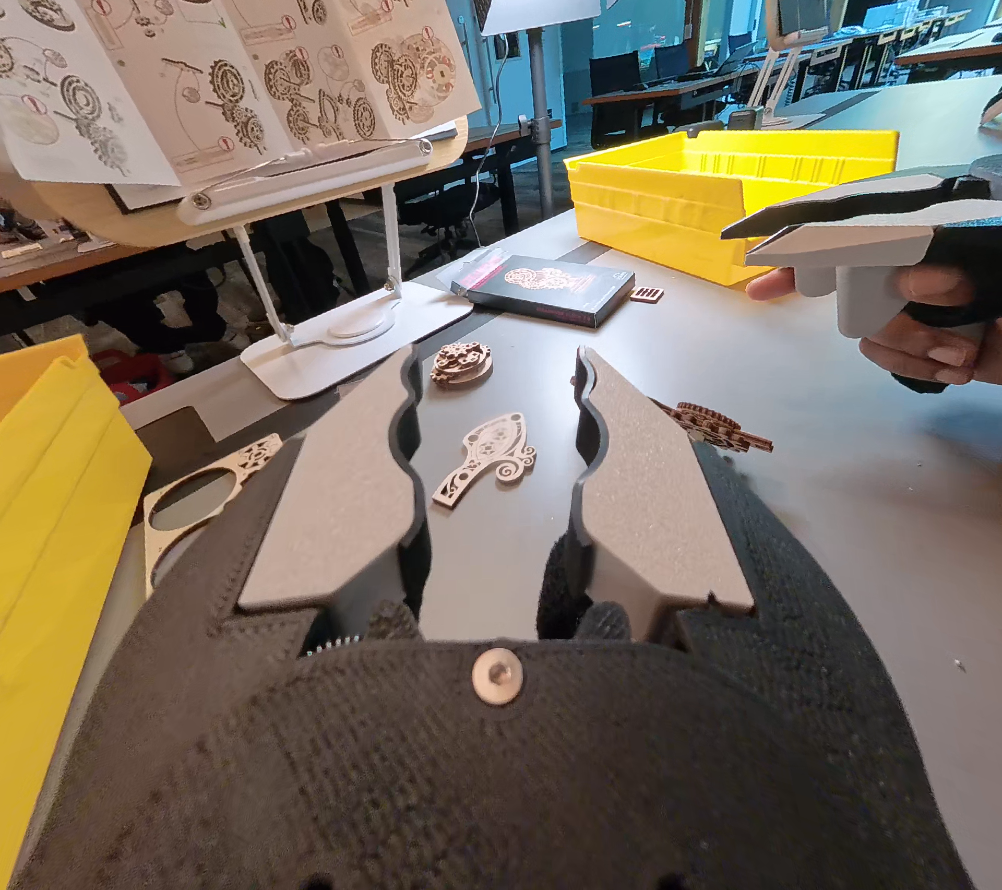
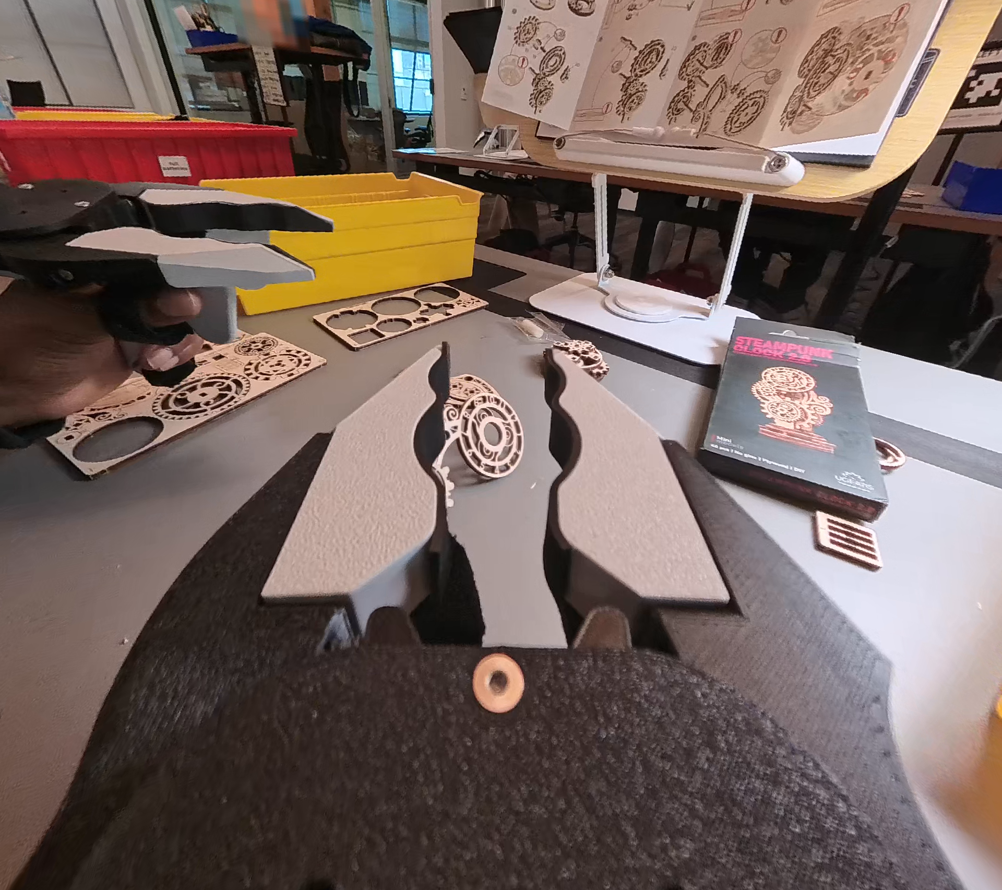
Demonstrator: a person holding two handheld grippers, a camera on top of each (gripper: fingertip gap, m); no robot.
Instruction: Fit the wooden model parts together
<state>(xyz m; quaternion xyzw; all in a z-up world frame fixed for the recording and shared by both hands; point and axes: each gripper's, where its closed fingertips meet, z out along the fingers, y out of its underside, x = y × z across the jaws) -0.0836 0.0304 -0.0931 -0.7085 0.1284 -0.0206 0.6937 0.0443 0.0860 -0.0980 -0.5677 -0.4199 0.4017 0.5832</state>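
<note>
Both grippers spread and empty: left gripper above the pale filigree paddle-shaped plywood piece at frame centre; I judge it light and brittle, so I would pinch its solid handle.

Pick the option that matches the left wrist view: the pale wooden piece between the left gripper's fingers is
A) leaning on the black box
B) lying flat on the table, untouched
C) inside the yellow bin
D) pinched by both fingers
B: the pale wooden piece lies flat on the table, with the left gripper open and its fingers clear of it.
</note>
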